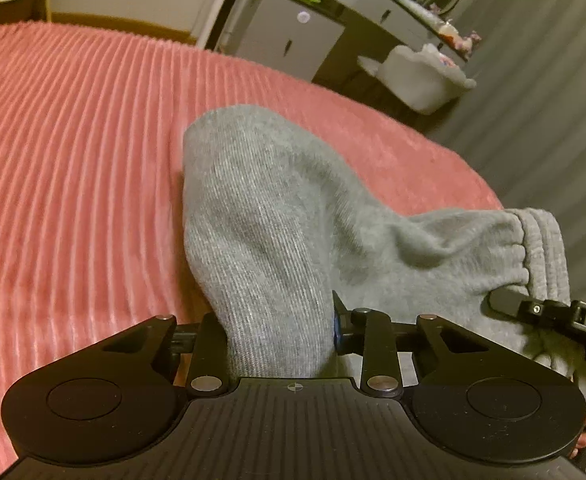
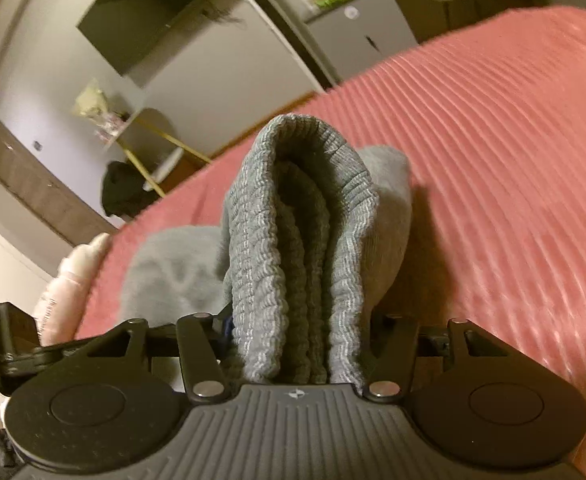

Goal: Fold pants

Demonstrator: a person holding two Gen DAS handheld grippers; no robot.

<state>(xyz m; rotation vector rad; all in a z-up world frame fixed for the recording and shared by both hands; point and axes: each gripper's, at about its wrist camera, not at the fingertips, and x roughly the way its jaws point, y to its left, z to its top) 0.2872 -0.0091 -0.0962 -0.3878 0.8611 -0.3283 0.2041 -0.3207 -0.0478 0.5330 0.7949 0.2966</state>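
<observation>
With the left gripper (image 1: 281,332) pinching plain cloth and the right gripper (image 2: 299,344) pinching the bunched waistband, the gray pants (image 1: 293,216) hang over the bed (image 1: 73,160); thick layers may slip free, spoiling the fold.

We see soft grey knitted cotton-like pants (image 1: 277,216), finely ribbed, with a coarser elastic-ribbed waistband (image 2: 293,248). Under them lies a pink plush corded bedspread (image 1: 73,140) with a slight sheen. Our matt black plastic left gripper (image 1: 281,344) and right gripper (image 2: 297,352) carry shiny metal rivets.
</observation>
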